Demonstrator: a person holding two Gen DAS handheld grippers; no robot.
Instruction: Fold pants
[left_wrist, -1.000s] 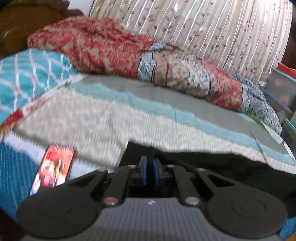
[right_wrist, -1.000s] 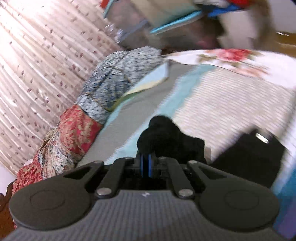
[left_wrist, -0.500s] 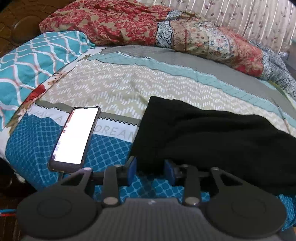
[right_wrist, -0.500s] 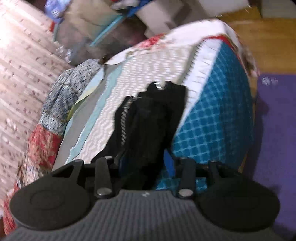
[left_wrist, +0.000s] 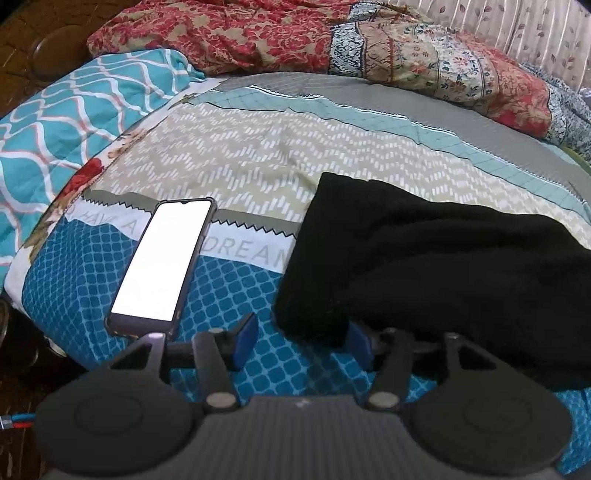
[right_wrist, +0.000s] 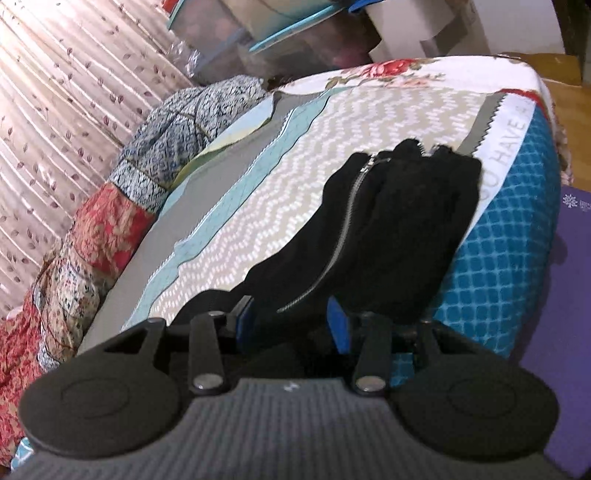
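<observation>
We had the black pants (left_wrist: 436, 266) lying folded on the patterned bedspread (left_wrist: 236, 162), filling the lower right of the left wrist view and running up the middle of the right wrist view, their silver zipper (right_wrist: 347, 229) catching the light. The left gripper (left_wrist: 301, 341) sat at the bottom centre of its frame, its jaws having just been opening, spread with only a corner of the cloth's edge lying between them and neither pad visibly pressing. The right gripper (right_wrist: 291, 325) also stood parted after opening, the pants' near end lying loose between its pads. A phone (left_wrist: 162, 262) with a lit white screen lay at centre left, just beside the left gripper and apart from the pants.

In our judgement the step in hand was letting the fold go. Doing it well meant drawing both grippers back low and straight, so no pad snagged the fabric and pulled the layers askew, and keeping the left one off the phone.

We could not see how many layers the fold held, nor whether the legs lined up: the black cloth swallowed its own creases. The gripper bodies hid the pants' nearest edge, and the right frame was slightly blurred.
</observation>
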